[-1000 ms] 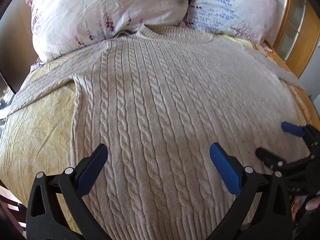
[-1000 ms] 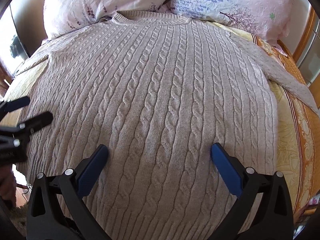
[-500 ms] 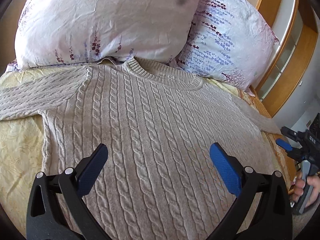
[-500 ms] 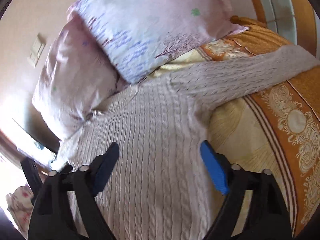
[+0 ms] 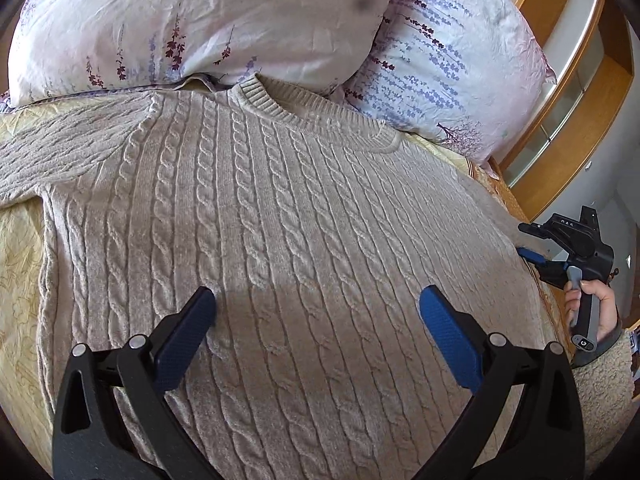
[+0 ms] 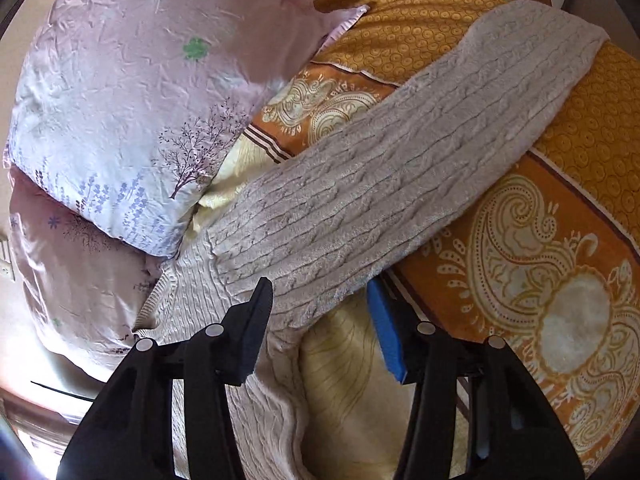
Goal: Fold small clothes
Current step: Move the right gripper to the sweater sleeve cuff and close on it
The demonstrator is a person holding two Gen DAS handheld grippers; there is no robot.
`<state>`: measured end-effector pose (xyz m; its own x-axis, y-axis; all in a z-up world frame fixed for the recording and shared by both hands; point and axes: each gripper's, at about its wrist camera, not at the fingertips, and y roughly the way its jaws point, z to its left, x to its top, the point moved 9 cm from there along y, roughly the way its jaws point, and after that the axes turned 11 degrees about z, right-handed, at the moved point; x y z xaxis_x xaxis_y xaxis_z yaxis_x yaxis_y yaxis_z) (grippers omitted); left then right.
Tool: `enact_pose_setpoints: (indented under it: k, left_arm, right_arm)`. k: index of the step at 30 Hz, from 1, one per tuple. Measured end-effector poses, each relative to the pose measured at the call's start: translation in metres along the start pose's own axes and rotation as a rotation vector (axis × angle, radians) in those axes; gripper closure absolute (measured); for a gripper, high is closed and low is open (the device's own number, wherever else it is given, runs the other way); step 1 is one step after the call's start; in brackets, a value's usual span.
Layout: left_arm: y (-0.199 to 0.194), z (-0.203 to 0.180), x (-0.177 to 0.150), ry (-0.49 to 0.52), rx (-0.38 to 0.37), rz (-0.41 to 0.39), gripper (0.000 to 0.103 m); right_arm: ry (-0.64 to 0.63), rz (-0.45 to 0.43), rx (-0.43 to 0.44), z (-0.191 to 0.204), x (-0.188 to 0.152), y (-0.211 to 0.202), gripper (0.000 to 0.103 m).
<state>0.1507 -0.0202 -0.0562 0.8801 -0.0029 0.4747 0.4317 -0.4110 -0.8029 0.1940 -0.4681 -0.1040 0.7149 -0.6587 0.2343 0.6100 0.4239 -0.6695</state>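
Observation:
A beige cable-knit sweater (image 5: 300, 220) lies flat, front up, on the bed, its collar toward the pillows. My left gripper (image 5: 316, 300) hovers open over the chest, nothing between its fingers. My right gripper (image 5: 528, 242), held by a hand (image 5: 600, 304), is at the sweater's right side. In the right wrist view it is rolled sideways at the sweater's right sleeve (image 6: 400, 184), which stretches out across the orange bedspread. The right gripper (image 6: 320, 320) is closing, with the sleeve's armpit end between the jaws; the pads do not press on it.
Two floral pillows (image 5: 200, 20) (image 5: 460, 60) lean at the head of the bed, just beyond the collar. A yellow sheet (image 5: 20, 260) shows on the left, and an orange patterned bedspread (image 6: 540, 280) on the right. A wooden cabinet (image 5: 560, 120) stands past the bed's right side.
The right gripper swung from over the sweater's body to its right sleeve, rolled sideways, and its jaws narrowed. The left gripper shifted up toward the collar and stayed open.

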Motion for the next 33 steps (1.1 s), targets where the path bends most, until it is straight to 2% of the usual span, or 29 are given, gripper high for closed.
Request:
enact_pose_setpoints:
  k: [4, 6, 10, 16, 19, 24, 26, 28, 33]
  left_arm:
    - [0.000, 0.000, 0.000, -0.003, -0.005, 0.000, 0.002]
    - [-0.001, 0.000, 0.000, -0.005, -0.009, 0.000, 0.002]
    - [0.000, 0.000, 0.001, -0.002, -0.004, 0.002, 0.002]
    - [0.003, -0.001, 0.001, 0.007, 0.015, 0.008, 0.002]
    - [0.003, -0.001, 0.002, 0.007, 0.014, 0.008, 0.002]
    - [0.003, -0.001, 0.002, 0.007, 0.014, 0.008, 0.002]
    - [0.003, -0.001, 0.001, 0.008, 0.015, 0.008, 0.002]
    - [0.003, -0.001, 0.002, 0.008, 0.015, 0.008, 0.002]
    - [0.003, -0.001, 0.002, 0.007, 0.014, 0.008, 0.002]
  right_arm:
    - [0.086, -0.095, -0.009, -0.023, 0.023, -0.012, 0.058]
    - [0.141, -0.171, -0.016, -0.044, 0.037, -0.027, 0.059]
    - [0.243, -0.267, -0.002, -0.086, 0.051, -0.052, 0.069]
    - [0.251, -0.302, -0.019, -0.106, 0.053, -0.066, 0.071]
    - [0.226, -0.312, -0.075, -0.100, 0.053, -0.063, 0.072]
    - [0.211, -0.324, -0.112, -0.095, 0.055, -0.059, 0.075]
    - [0.215, -0.311, -0.084, -0.093, 0.055, -0.053, 0.086]
    - [0.232, -0.307, -0.027, -0.095, 0.055, -0.049, 0.091]
    - [0.218, -0.339, 0.042, -0.090, 0.056, -0.056, 0.093]
